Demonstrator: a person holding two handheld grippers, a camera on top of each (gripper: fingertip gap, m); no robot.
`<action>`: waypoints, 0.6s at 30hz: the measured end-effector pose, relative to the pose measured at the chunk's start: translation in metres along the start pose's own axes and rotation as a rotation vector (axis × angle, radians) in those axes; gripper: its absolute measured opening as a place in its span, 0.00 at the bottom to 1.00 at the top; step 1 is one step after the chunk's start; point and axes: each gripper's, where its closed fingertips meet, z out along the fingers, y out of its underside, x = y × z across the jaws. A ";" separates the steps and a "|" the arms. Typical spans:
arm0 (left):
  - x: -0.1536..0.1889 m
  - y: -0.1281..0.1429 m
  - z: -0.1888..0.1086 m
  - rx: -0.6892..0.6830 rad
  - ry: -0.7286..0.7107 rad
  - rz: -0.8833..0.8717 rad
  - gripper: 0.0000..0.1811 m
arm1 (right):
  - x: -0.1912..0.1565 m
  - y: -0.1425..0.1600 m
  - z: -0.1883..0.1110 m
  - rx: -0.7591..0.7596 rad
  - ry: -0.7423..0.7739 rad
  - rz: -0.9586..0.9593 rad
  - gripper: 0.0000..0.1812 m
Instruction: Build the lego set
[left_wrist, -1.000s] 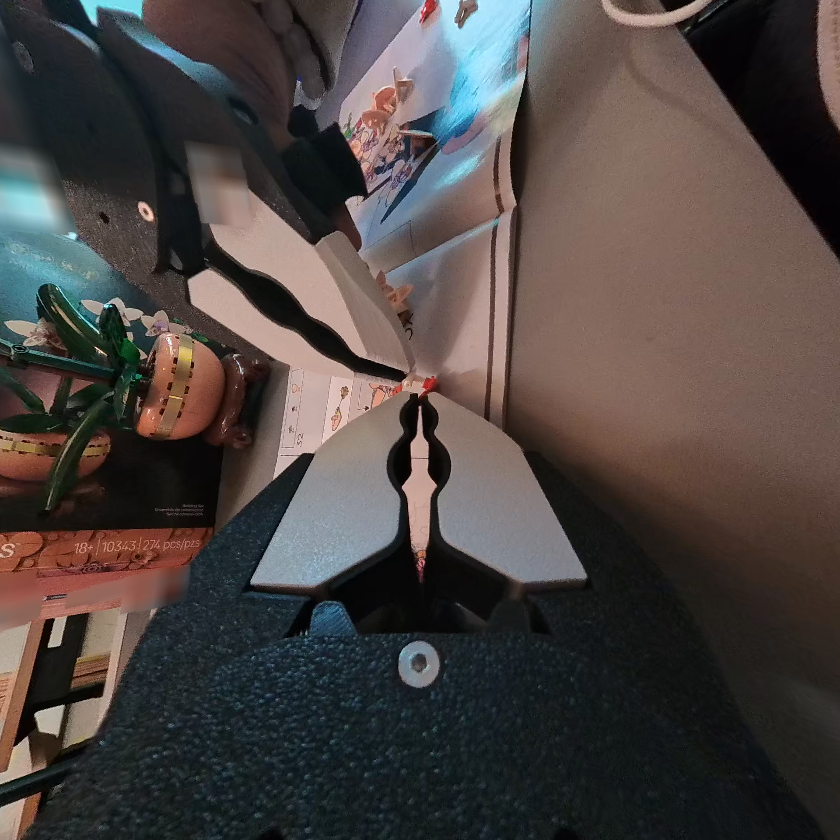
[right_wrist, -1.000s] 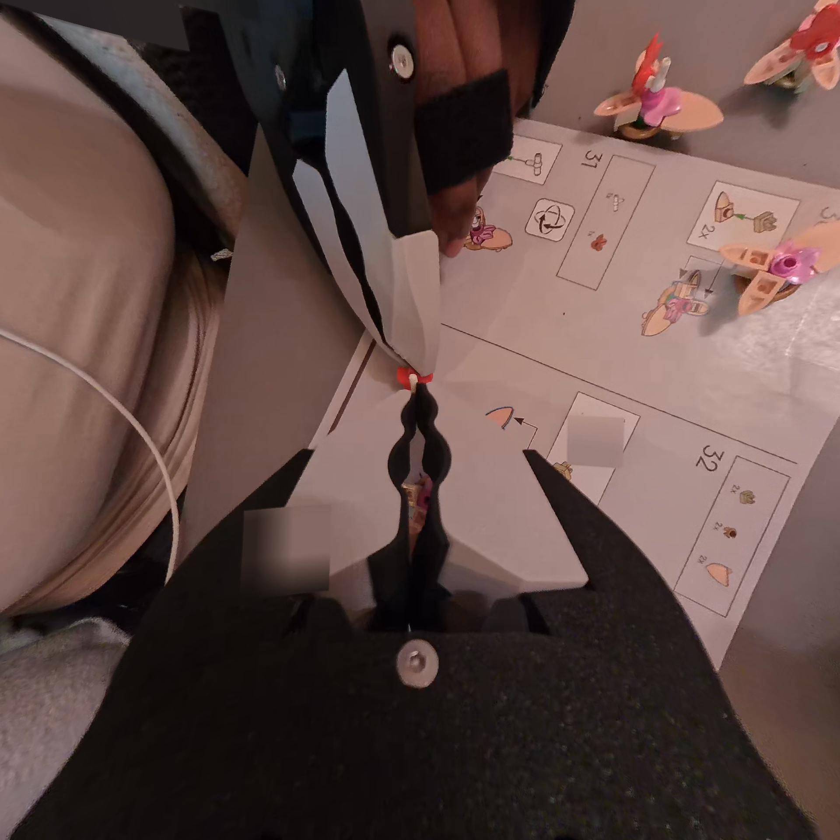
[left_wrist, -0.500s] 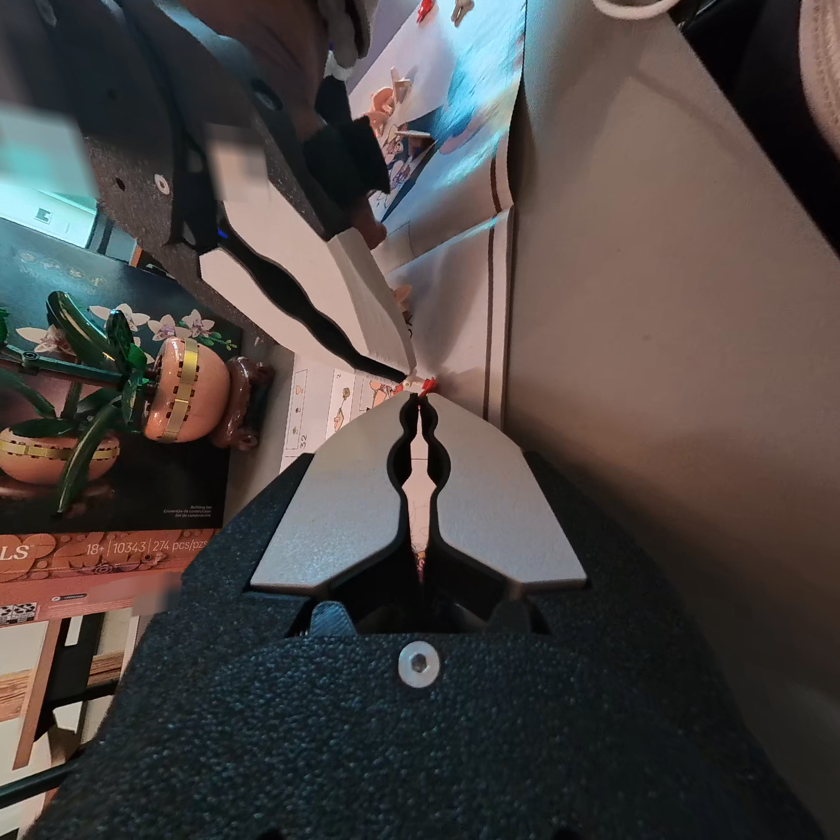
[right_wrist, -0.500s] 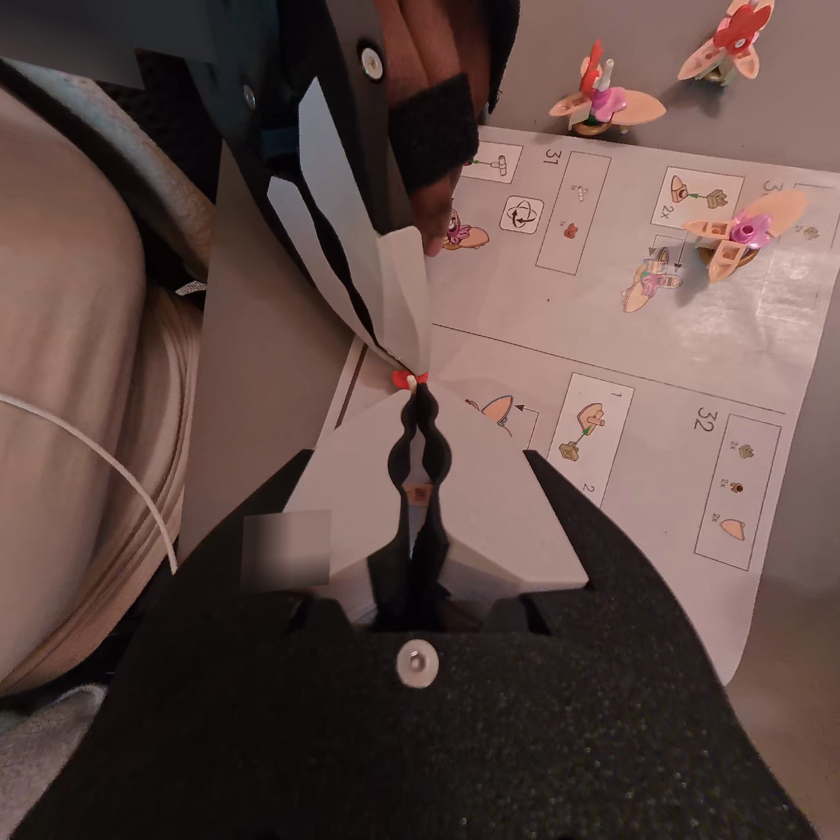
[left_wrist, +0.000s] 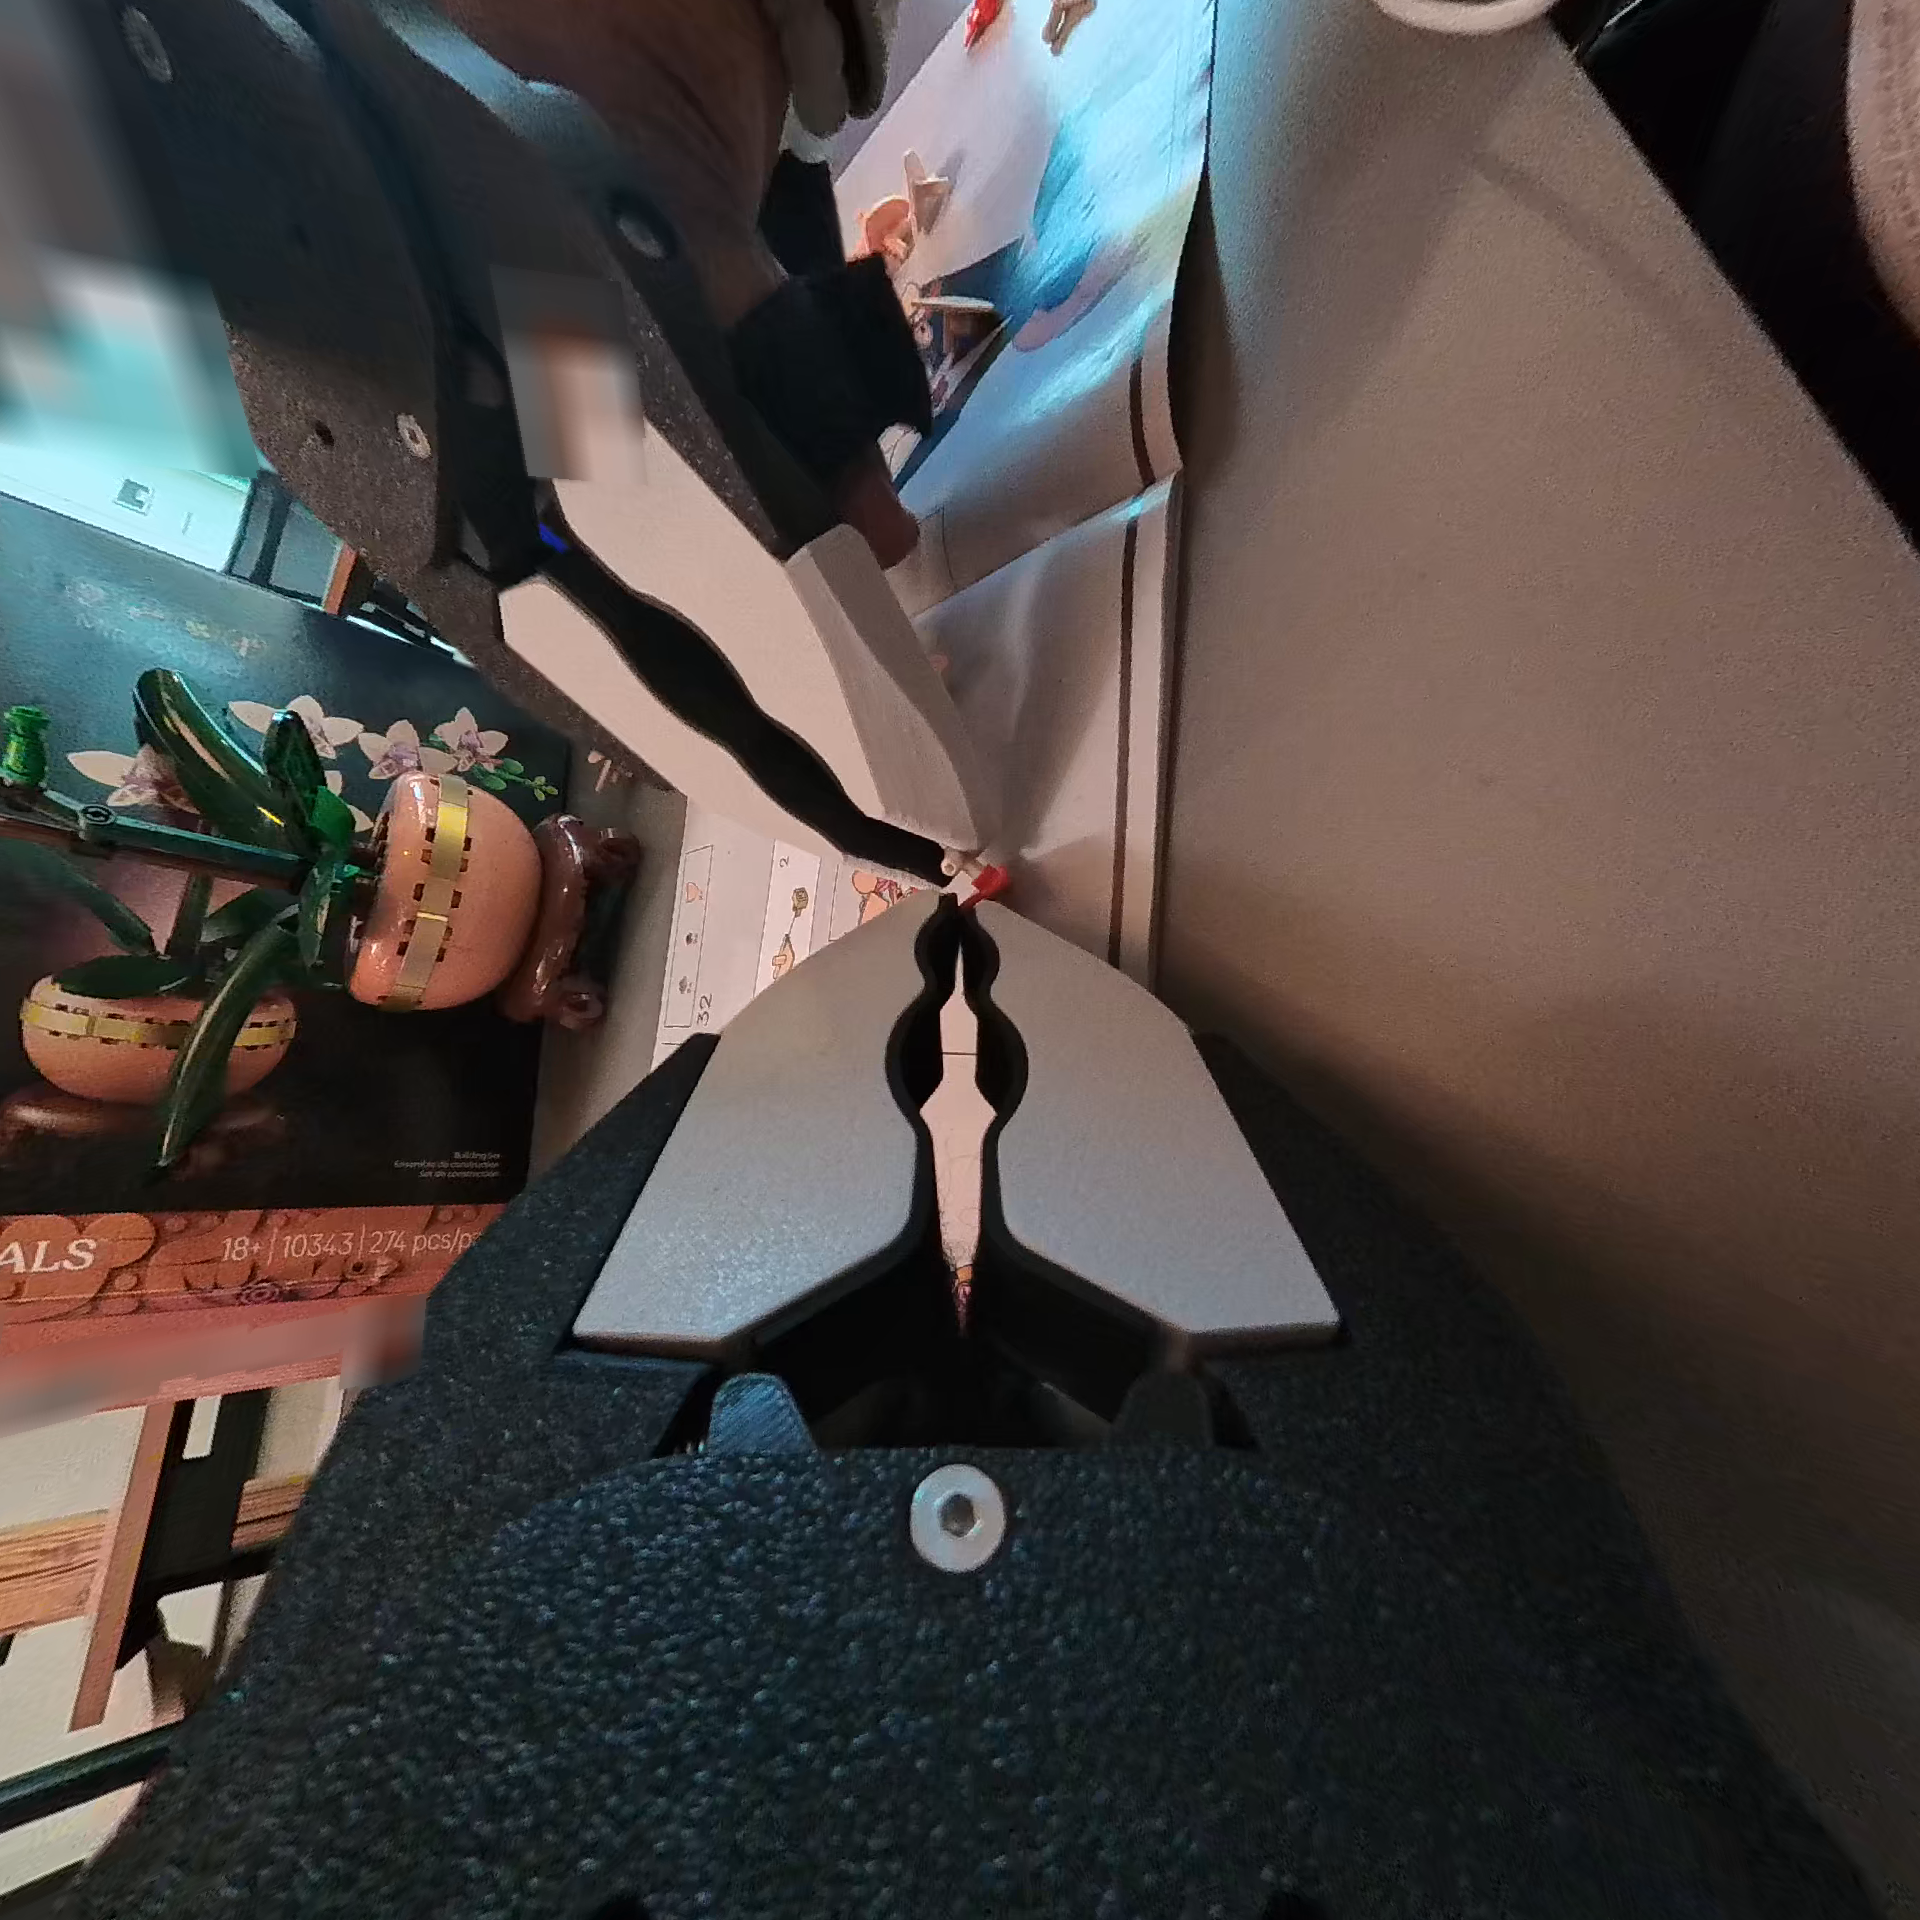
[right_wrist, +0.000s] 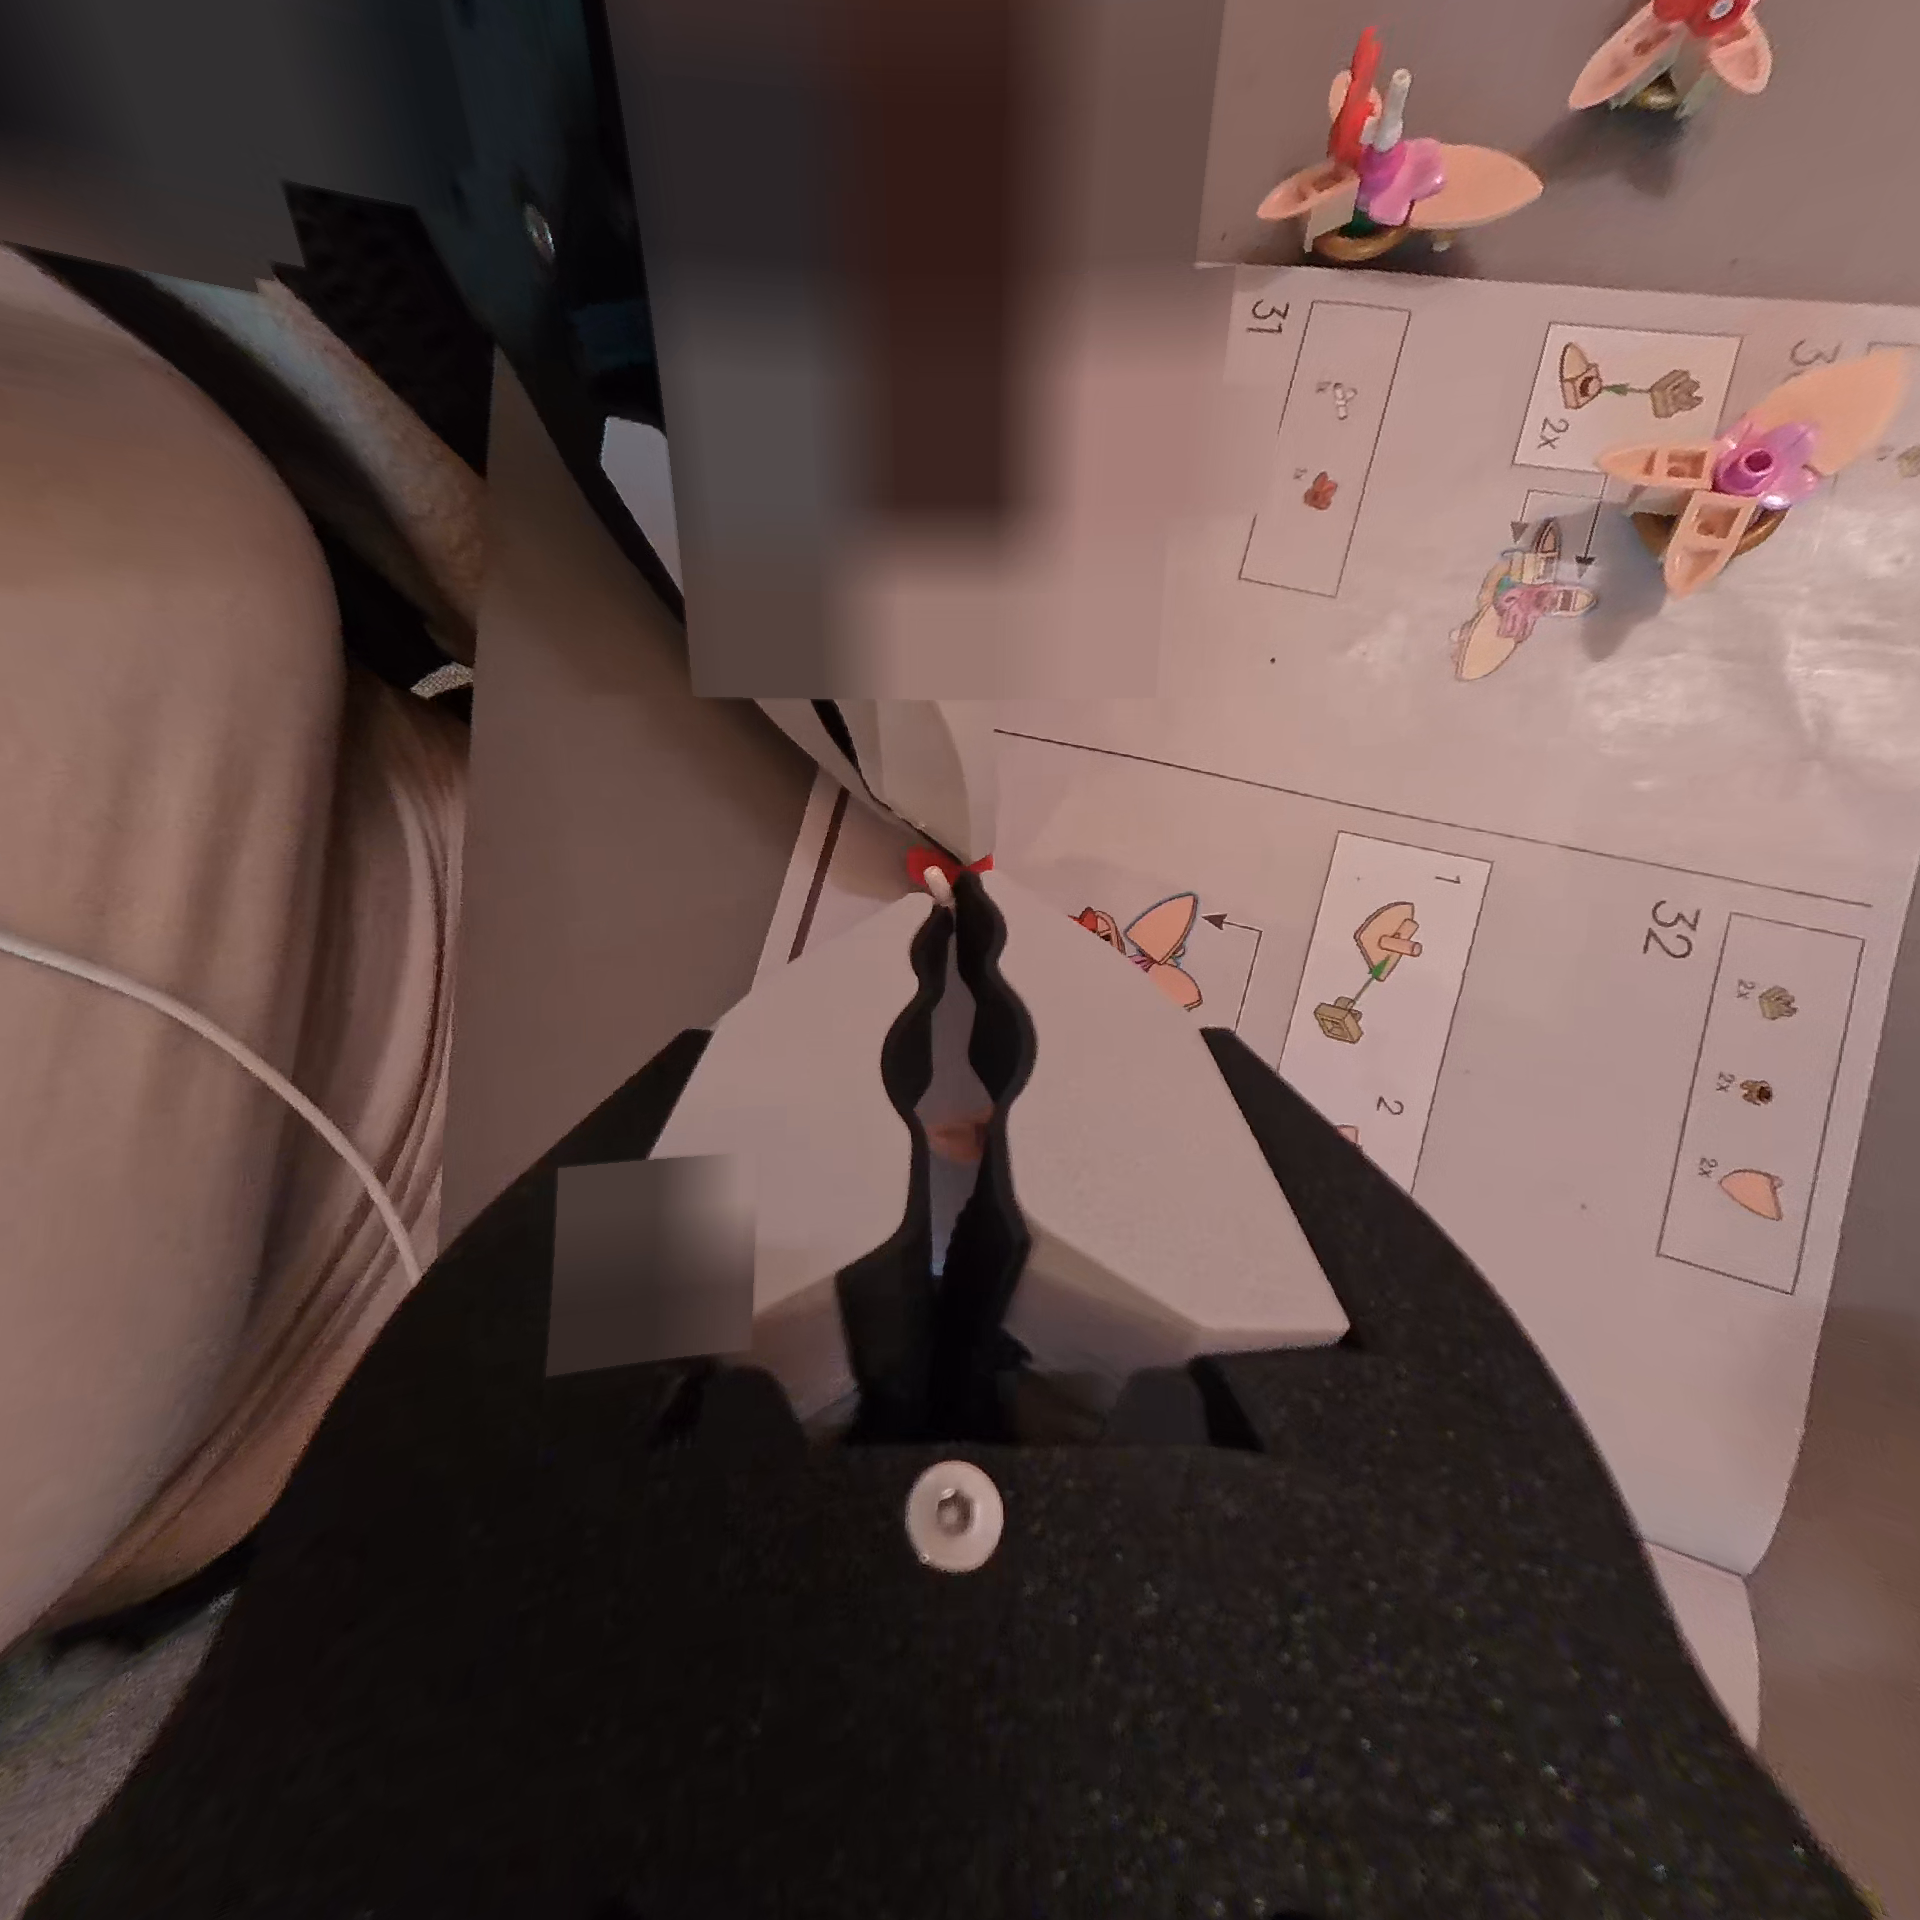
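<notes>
Both grippers meet tip to tip just above the open instruction booklet (right_wrist: 1621, 769). My left gripper (left_wrist: 961, 906) is shut on a tiny red piece (left_wrist: 987, 883). My right gripper (right_wrist: 956, 906) is shut on a small white peg (right_wrist: 938, 883), which touches the red piece (right_wrist: 920, 862). In the left wrist view the right gripper (left_wrist: 951, 864) comes in from the upper left with the white peg (left_wrist: 954, 860) at its tip. In the right wrist view the left gripper (right_wrist: 935, 836) comes down from above, partly behind a blurred patch.
Three pink and tan flower assemblies (right_wrist: 1392, 177), (right_wrist: 1662, 52), (right_wrist: 1756, 457) stand on and behind the booklet. The set's box (left_wrist: 260, 935) stands at the left of the grey table (left_wrist: 1507, 831). A person's clothing (right_wrist: 156, 727) and a white cord (right_wrist: 260, 1070) are close on the left. The tips of both grippers are at nearly the same place.
Both grippers stay shut and tip to tip. The right wrist view has moved closer to the booklet and flowers. The white peg now sits tilted against the red piece.
</notes>
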 end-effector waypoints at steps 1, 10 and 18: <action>0.000 0.000 0.000 0.001 0.000 0.002 0.00 | 0.000 0.000 0.000 0.014 0.003 0.012 0.01; 0.000 0.000 0.000 0.003 0.000 0.016 0.00 | 0.002 -0.003 -0.005 0.017 0.034 -0.014 0.02; 0.000 -0.001 0.000 0.004 -0.001 0.028 0.00 | -0.001 0.003 -0.002 -0.055 -0.026 -0.031 0.01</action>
